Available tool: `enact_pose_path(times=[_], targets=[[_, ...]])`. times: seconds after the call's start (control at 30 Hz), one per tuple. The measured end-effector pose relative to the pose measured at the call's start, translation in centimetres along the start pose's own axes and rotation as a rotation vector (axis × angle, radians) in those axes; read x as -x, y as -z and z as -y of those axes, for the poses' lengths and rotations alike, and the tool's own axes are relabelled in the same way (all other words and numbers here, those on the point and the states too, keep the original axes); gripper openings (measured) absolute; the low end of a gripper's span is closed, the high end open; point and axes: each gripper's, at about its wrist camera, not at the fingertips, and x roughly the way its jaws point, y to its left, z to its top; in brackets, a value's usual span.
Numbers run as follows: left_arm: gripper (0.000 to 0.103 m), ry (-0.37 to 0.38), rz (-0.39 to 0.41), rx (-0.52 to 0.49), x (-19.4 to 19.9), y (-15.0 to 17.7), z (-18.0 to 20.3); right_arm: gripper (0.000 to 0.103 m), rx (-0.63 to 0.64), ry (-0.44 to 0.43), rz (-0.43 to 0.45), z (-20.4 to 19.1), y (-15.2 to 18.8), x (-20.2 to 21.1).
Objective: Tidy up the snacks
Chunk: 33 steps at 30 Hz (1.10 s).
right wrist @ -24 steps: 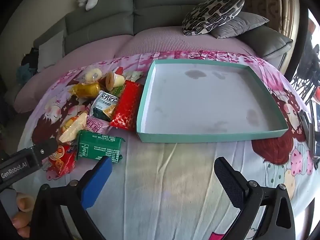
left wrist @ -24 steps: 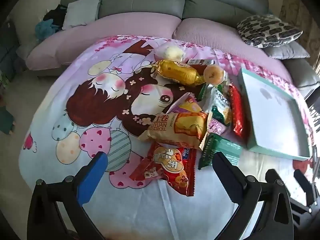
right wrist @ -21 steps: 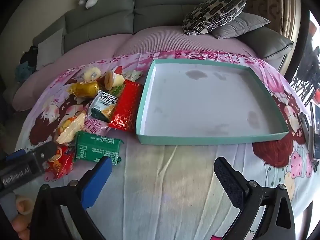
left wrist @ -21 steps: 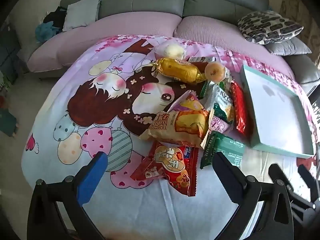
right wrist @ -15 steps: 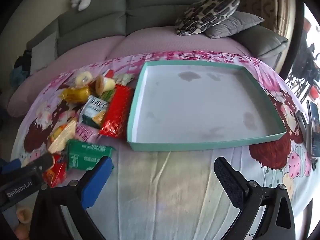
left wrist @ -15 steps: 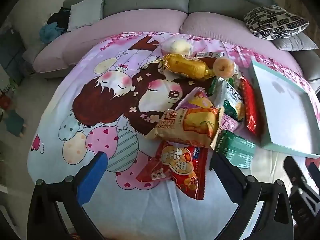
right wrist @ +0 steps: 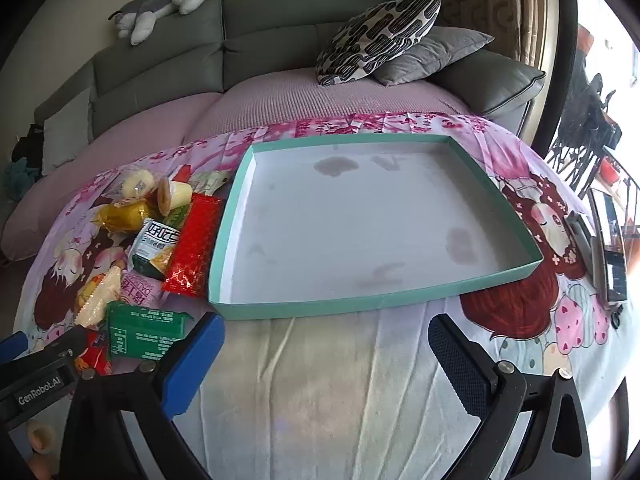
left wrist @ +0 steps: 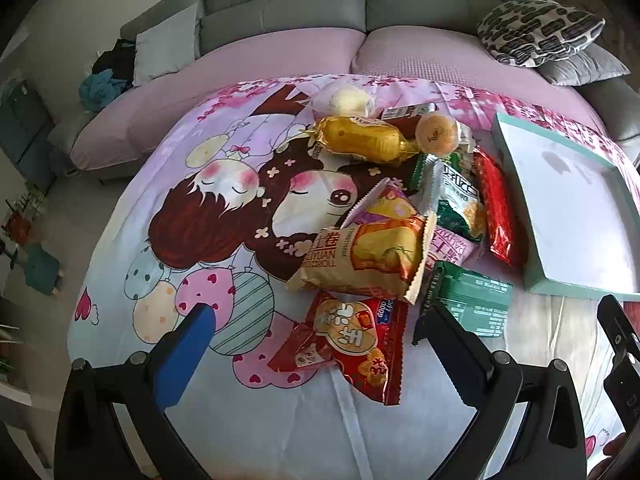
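A pile of snack packets lies on a cartoon-print cloth. It holds a tan swiss roll bag (left wrist: pixel 360 258), a red packet (left wrist: pixel 352 344), a green packet (left wrist: pixel 472 300) (right wrist: pixel 144 330), a long red packet (left wrist: pixel 496 208) (right wrist: pixel 194 244) and a gold wrapped snack (left wrist: pixel 360 140). An empty teal tray (right wrist: pixel 376 304) (left wrist: pixel 536 240) sits to the right of the pile. My left gripper (left wrist: pixel 316 340) is open, hovering over the red packet. My right gripper (right wrist: pixel 324 356) is open, just before the tray's near edge.
A grey sofa with pink covers (right wrist: pixel 288 96) and patterned cushions (right wrist: pixel 376 36) runs behind the table. A phone on a stand (right wrist: pixel 608 248) stands at the table's right edge. The left gripper's body (right wrist: pixel 36 376) shows low left in the right wrist view.
Both grippers have drifted slightly; the left view has shifted so the snack pile sits a bit further right. Both stay open and empty. No snack has moved.
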Motion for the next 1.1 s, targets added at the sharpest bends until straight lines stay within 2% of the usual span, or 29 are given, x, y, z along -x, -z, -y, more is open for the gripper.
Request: enact_pose_path(times=[0.5,0.83,1.1], targets=[[0.103,0.097,0.017,-0.03,0.47,0.25,0.83,0.103,-0.006,0.013,0.004,0.14,-0.04,0.37],[0.103,0.138,0.013,-0.015,0.42,0.1,0.71,0.103,-0.005,0.015,0.003,0.26,-0.04,0.43],[0.103,0.134,0.003,-0.003,0.2,0.1,0.59,0.103,-0.004,0.014,0.0,0.48,0.01,0.33]])
